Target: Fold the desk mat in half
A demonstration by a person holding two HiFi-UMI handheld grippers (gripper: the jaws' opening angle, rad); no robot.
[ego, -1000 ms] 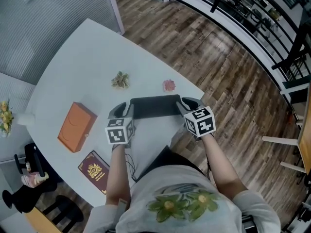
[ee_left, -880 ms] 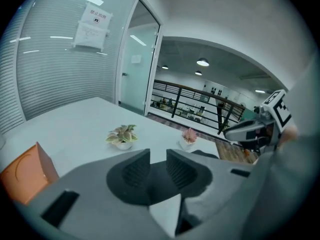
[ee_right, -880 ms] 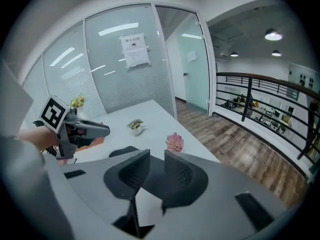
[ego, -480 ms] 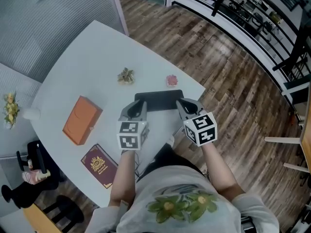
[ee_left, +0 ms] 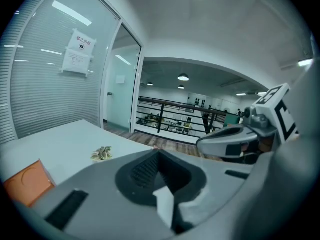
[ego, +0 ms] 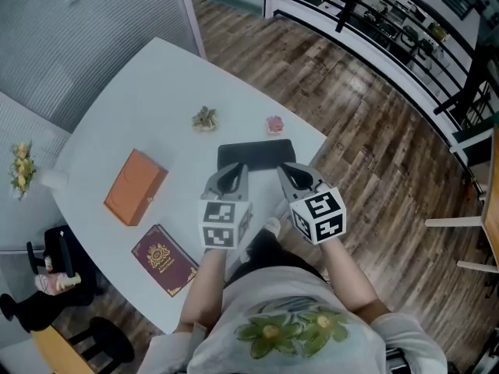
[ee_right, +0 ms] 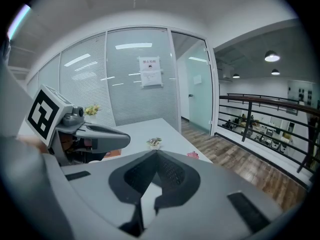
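The dark desk mat lies flat as a small rectangle on the white table, close to its near edge. My left gripper and right gripper hover side by side above the mat's near edge, raised off it. Both have just closed their jaws and are shut with nothing between them. In the left gripper view the jaws meet at a point, with the right gripper alongside. The right gripper view shows its jaws shut too. The mat is hidden in both gripper views.
An orange box and a maroon booklet lie left of the grippers. A small green sprig and a pink trinket sit beyond the mat. Wooden floor and a railing lie past the table's right edge.
Both grippers have risen off the mat's near corners and drawn back toward the person, closing their jaws as they went. The mat stays on the table.
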